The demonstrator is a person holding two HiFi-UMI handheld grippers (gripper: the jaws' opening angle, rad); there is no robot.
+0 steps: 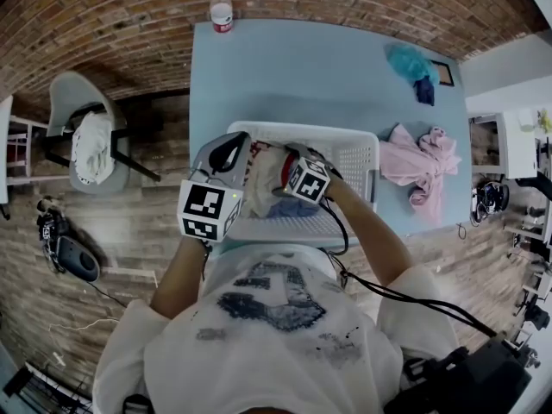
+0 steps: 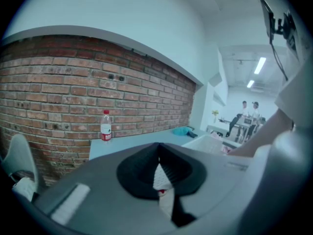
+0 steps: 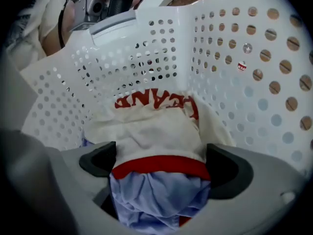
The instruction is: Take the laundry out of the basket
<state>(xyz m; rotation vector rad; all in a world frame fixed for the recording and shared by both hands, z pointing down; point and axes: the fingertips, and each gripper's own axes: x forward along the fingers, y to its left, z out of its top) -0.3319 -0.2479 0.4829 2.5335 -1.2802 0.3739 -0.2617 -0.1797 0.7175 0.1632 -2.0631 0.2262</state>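
White basket [image 3: 254,58] holds two garments (cream top [image 3: 156,129], blue shirt [image 3: 156,197]).

Basket [image 3: 234,48]: white, dotted all over with round holes; in it a cream garment [image 3: 156,126] with red lettering and a red band, and a pale blue garment [image 3: 156,199]; table [image 1: 302,67] light blue, bearing a pink garment [image 1: 423,166], a teal cloth [image 1: 407,59], a navy cloth [image 1: 424,91] and a clear bottle [image 1: 222,11] with red cap and red label. Left gripper [image 2: 159,173] and right gripper [image 3: 159,165]: grey shells, black pads [image 3: 98,160], each with a white cube [image 1: 207,210] carrying black square markers; wall [image 2: 73,82] red-brown brick, pale mortar; floor [image 1: 129,231] grey-brown wood planks; person's shirt [image 1: 267,317] white with dark grey print.
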